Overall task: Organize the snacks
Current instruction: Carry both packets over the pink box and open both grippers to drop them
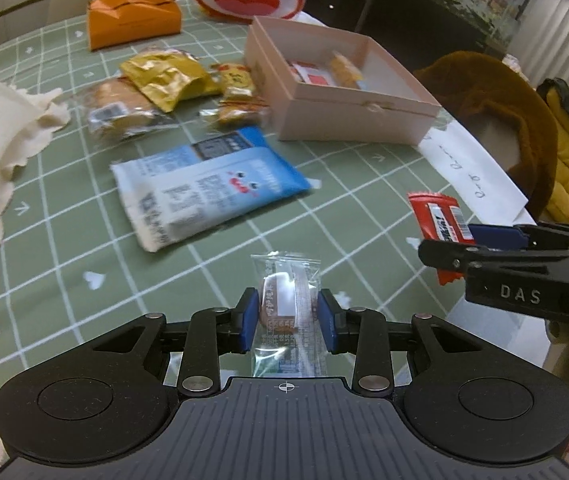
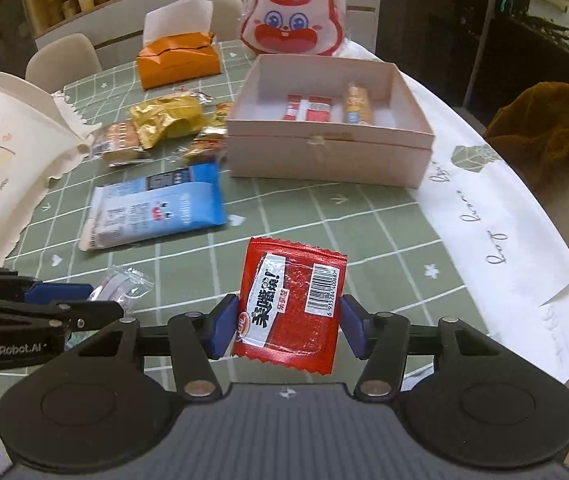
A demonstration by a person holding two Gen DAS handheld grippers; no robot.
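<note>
Each hand carries one snack clear of the desk [image 2: 324, 216]: left tongs [image 1: 284, 316] pinch a clear-wrapped cake [image 1: 282, 300], right tongs [image 2: 288, 326] clamp a red packet [image 2: 290, 300], both aimed at the open box [image 2: 324, 152] ahead.

Lower end of the clear snack packet [image 1: 286, 312] hidden behind the gripper body, below the fingers [image 1: 247, 322]. Beyond the fingertips, print on the blue pouch [image 1: 208, 186] blurred, illegible. Box [image 2: 326, 128] contents, possibly three small packets, too small to identify.
</note>
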